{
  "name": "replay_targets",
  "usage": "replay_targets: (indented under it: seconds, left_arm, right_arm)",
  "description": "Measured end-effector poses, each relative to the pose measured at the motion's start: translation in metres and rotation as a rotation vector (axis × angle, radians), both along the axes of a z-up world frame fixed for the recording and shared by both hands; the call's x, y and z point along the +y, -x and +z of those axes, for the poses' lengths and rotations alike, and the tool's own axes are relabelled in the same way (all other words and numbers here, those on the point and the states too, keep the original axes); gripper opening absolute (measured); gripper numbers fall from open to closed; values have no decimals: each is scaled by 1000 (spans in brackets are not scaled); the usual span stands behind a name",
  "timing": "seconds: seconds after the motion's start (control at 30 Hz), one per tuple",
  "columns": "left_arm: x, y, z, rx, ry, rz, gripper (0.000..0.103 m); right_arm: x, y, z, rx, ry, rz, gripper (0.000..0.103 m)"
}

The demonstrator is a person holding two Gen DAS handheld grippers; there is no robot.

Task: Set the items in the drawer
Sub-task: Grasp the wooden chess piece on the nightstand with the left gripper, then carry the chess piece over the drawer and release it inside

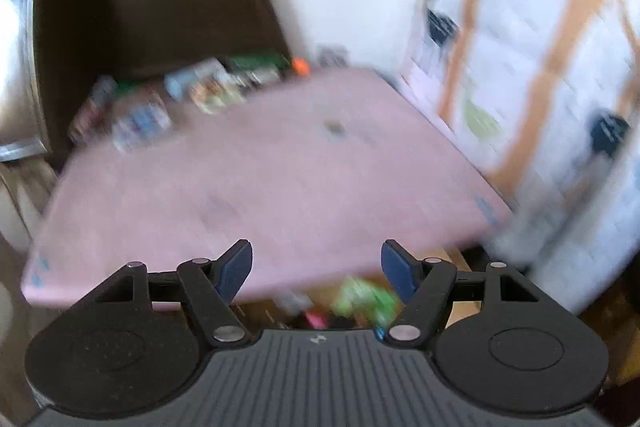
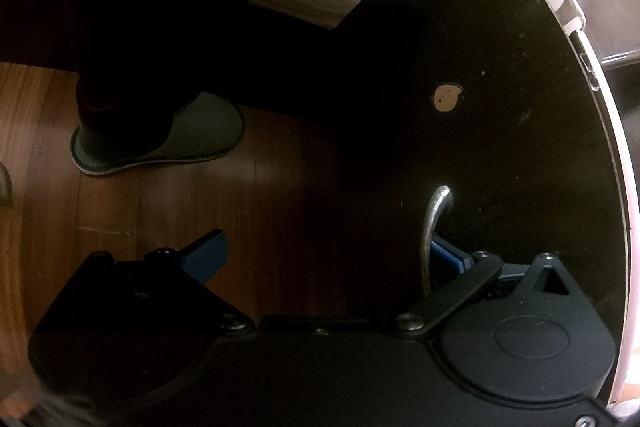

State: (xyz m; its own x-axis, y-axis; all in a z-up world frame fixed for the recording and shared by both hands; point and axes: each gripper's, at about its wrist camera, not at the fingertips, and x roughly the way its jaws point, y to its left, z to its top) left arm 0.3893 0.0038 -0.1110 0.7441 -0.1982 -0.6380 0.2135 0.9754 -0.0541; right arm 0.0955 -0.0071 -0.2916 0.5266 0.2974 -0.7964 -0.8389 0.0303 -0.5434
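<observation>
While the right gripper (image 2: 324, 259) stood wide, one finger hooked behind the drawer handle (image 2: 434, 227), whose long axis ran along the fingers, the left gripper (image 1: 316, 267) hung open, empty, over blurred items (image 1: 352, 301), seemingly drawer contents, under the pink surface (image 1: 256, 187).

The left hand-held gripper (image 1: 316, 267) has a ribbed dark grey body, two round black discs, black linkage arms with silver pivot pins and blue finger pads (image 1: 236, 269). The right hand-held gripper (image 2: 328, 255) matches, with dark screws. The person's dark trouser leg (image 2: 120, 27) ends in a grey-green slipper (image 2: 192, 135).
</observation>
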Motion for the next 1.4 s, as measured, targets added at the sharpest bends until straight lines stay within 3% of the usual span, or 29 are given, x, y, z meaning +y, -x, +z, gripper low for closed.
replay_targets:
  seconds: [0.3, 0.5, 0.7, 0.97, 1.2, 1.3, 1.37, 1.4]
  left_arm:
    - [29, -109, 5, -84, -110, 98, 69]
    - [38, -173, -5, -101, -144, 115, 58]
    - [35, -210, -21, -93, -149, 116, 51]
    - [45, -249, -40, -61, -139, 119, 51]
    - [62, -270, -53, -28, -76, 115, 50]
    - [63, -274, -52, -22, -67, 85, 36]
    - [60, -273, -50, -13, -85, 66, 18]
    - [58, -272, -48, -9, -99, 67, 17]
  right_arm:
    - [-2, 1, 0, -4, -8, 8, 103]
    - [-6, 2, 0, -11, -23, 25, 103]
    - [-9, 3, 1, -13, -32, 32, 103]
    - [-10, 2, 2, -12, -38, 32, 103]
    - [-9, 1, 1, -11, -41, 31, 103]
    - [-9, 1, 1, -12, -41, 31, 103]
    - [-9, 1, 1, -12, -41, 30, 103]
    - [-9, 0, 1, -12, -41, 33, 103]
